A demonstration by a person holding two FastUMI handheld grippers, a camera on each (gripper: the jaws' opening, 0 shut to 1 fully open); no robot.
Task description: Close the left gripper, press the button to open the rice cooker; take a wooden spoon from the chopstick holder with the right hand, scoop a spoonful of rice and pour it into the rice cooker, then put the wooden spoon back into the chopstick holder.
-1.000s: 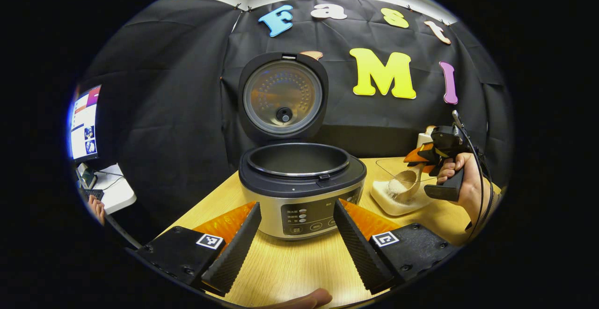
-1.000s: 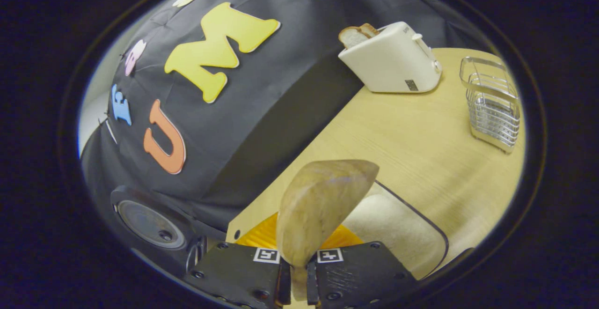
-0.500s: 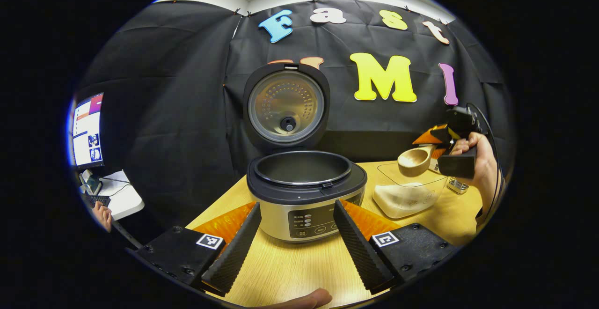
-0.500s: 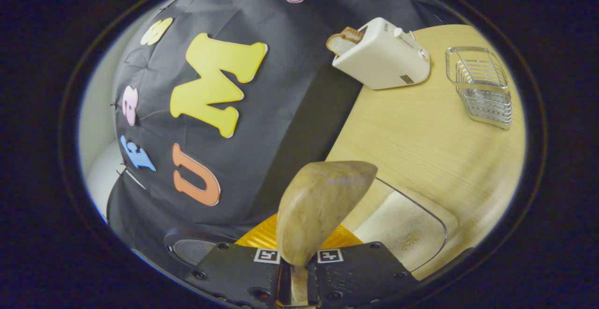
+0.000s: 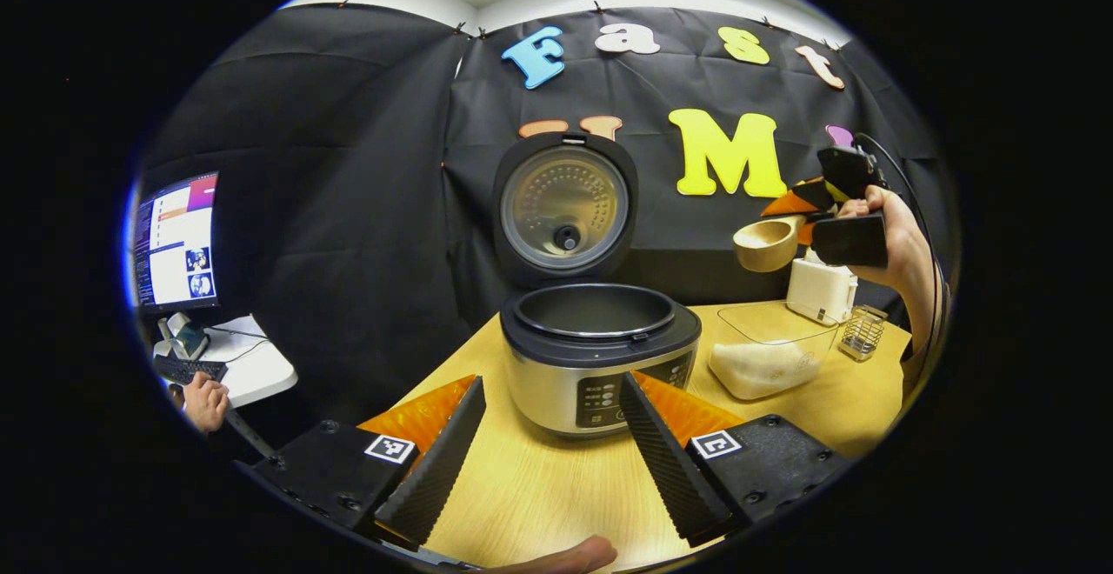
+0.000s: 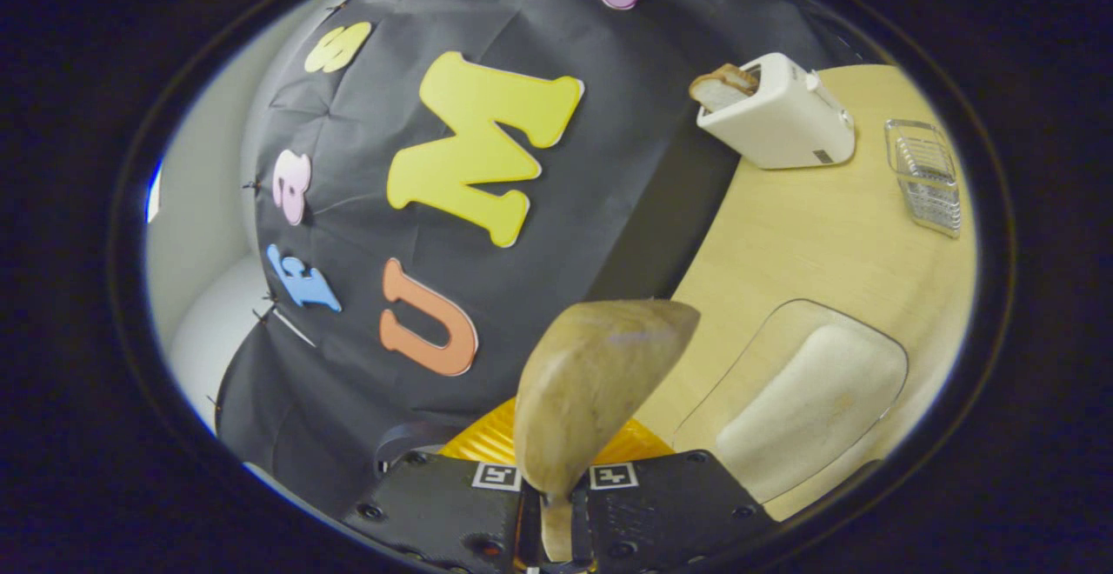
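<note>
The right tool (image 6: 556,504), clamping the wooden spoon (image 6: 591,387), has risen from the rice container (image 6: 804,400); tilting it before the rice cooker (image 5: 600,352) could spill grains on the counter (image 5: 539,487), while the left tool (image 5: 543,461) gapes wide.

matt wood spoon (image 6: 596,383), wire-metal holder (image 6: 929,176)

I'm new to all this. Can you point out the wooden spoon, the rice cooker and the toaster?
wooden spoon (image 5: 765,245), left gripper view, bowl.
rice cooker (image 5: 600,357), left gripper view, front body.
toaster (image 6: 783,122), right gripper view, side.
</note>
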